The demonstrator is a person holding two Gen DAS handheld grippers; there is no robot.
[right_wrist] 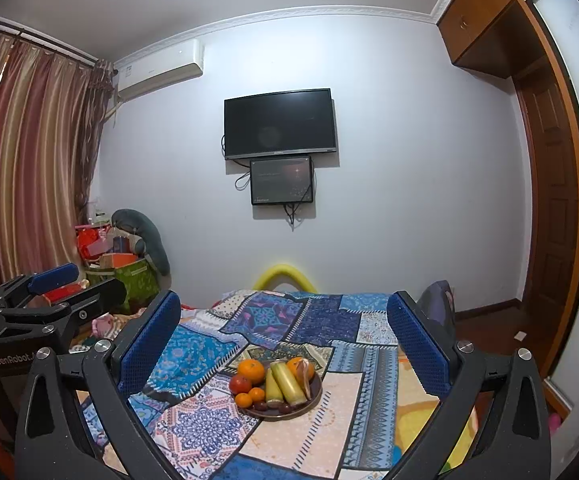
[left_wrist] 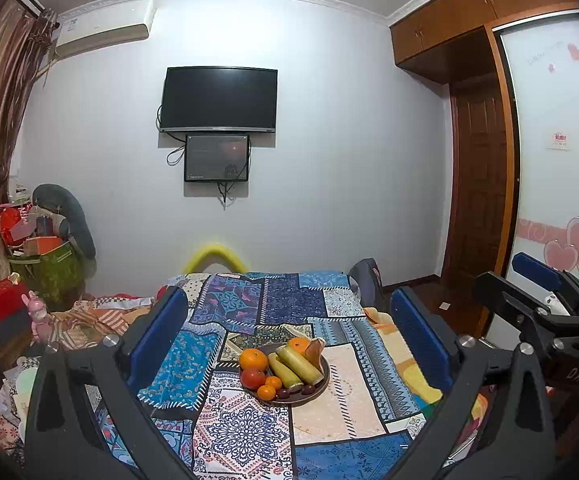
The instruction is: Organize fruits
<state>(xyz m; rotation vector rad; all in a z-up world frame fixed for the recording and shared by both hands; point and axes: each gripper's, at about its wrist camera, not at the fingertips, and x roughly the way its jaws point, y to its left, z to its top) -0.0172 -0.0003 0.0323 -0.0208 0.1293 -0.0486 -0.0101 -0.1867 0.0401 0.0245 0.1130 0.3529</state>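
A dark round plate (left_wrist: 313,396) (right_wrist: 315,394) rests on a patchwork blanket (left_wrist: 329,408) (right_wrist: 329,432). It holds oranges (left_wrist: 253,359) (right_wrist: 250,371), a red apple (left_wrist: 252,378) (right_wrist: 240,384), small tangerines (left_wrist: 266,392) (right_wrist: 243,399), two yellow-green sugarcane pieces (left_wrist: 299,364) (right_wrist: 287,382), dark dates (left_wrist: 308,389) (right_wrist: 260,405) and a peeled orange (left_wrist: 315,350) (right_wrist: 301,368). My left gripper (left_wrist: 289,344) hangs open above and before the plate, nothing between its blue pads. My right gripper (right_wrist: 285,344) is open likewise, also seen at the right edge of the left wrist view (left_wrist: 537,280).
The blanket covers a bed with a yellow foam arch (left_wrist: 214,258) at its far end. Boxes and bags (left_wrist: 37,248) are piled at the left by striped curtains (right_wrist: 21,160). A TV (left_wrist: 218,99) hangs on the far wall. A wooden wardrobe and door (left_wrist: 477,184) stand right.
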